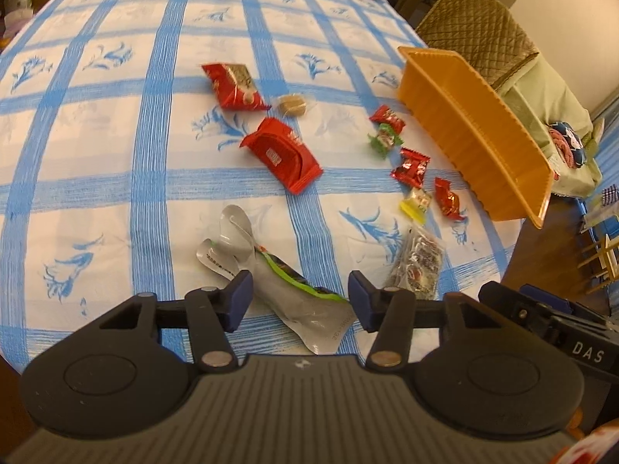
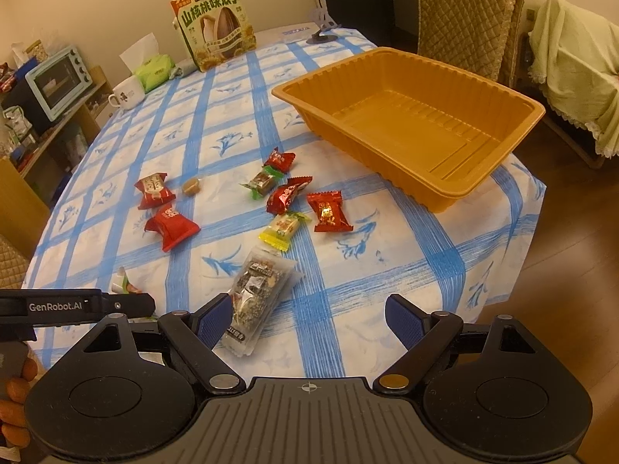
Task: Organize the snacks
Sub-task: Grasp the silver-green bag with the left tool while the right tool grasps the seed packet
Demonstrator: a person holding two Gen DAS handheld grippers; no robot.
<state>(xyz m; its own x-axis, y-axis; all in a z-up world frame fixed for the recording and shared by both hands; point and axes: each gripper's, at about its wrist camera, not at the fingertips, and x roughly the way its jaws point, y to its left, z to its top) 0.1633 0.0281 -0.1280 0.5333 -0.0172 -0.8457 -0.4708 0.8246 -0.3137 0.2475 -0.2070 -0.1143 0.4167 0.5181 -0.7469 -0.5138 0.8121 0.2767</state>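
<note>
An empty orange plastic tray (image 2: 445, 193) stands at the table's right edge; it also shows in the left wrist view (image 1: 476, 131). Several wrapped snacks lie scattered on the blue-checked cloth: red packets (image 2: 172, 226) (image 1: 284, 154), small candies (image 2: 329, 210) (image 1: 411, 166), a yellow-green candy (image 2: 282, 228), a clear seed bar (image 2: 257, 294) (image 1: 416, 266). My left gripper (image 1: 301, 301) is open, its fingers on either side of a silver-and-green pouch (image 1: 286, 290). My right gripper (image 2: 309, 321) is open, with the seed bar just beside its left fingertip (image 2: 214, 321).
A sunflower-seed box (image 2: 214, 31), a tissue pack (image 2: 154, 69) and a white mug (image 2: 125, 92) stand at the table's far end. Padded chairs (image 2: 464, 15) stand behind the tray. A shelf with a toaster oven (image 2: 58, 81) is at left.
</note>
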